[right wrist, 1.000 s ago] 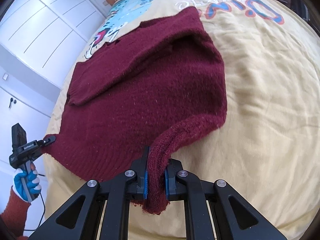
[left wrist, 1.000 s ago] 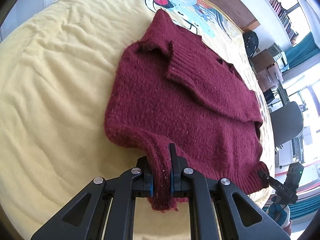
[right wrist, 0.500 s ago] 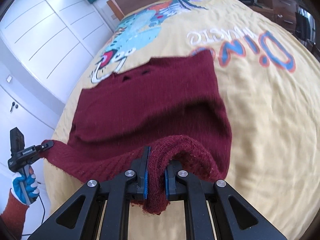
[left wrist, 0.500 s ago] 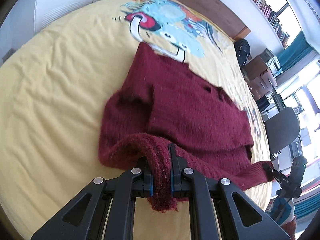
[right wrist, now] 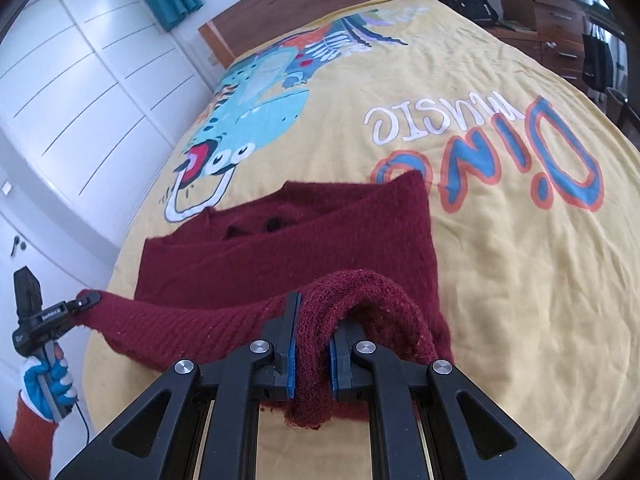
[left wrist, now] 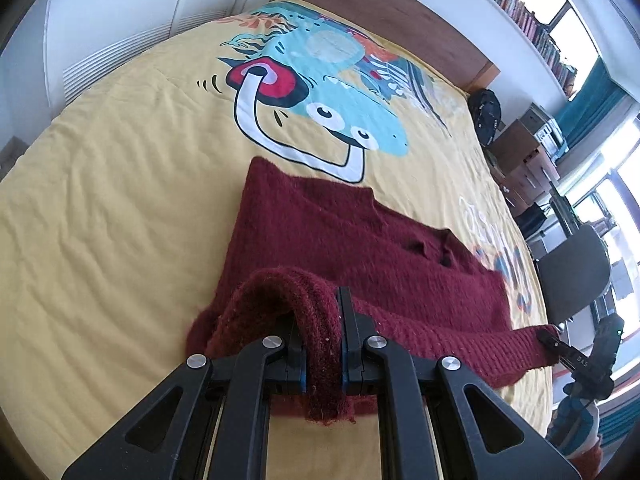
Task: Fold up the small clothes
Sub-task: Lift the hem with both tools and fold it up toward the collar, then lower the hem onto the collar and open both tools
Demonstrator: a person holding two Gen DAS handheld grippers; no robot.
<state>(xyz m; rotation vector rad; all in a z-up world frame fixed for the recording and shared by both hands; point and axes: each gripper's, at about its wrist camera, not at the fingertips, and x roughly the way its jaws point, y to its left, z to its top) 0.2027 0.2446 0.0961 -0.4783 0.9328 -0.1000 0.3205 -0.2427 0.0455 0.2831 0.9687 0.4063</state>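
The yellow bedspread [right wrist: 500,80] carried the printed words "DINO" [right wrist: 492,168] in blue letters outlined orange and "MUSIC" [right wrist: 432,116] in white, both seen upside down. White lettering on the left tool [right wrist: 50,312] was too small to read.

My views are daylit and bright; window [left wrist: 624,184] glare at right, fisheye edges bent and dark-rimmed, slight blur.

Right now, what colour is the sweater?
Dark maroon red sweater, plain fuzzy knit; clearest in the right wrist view.
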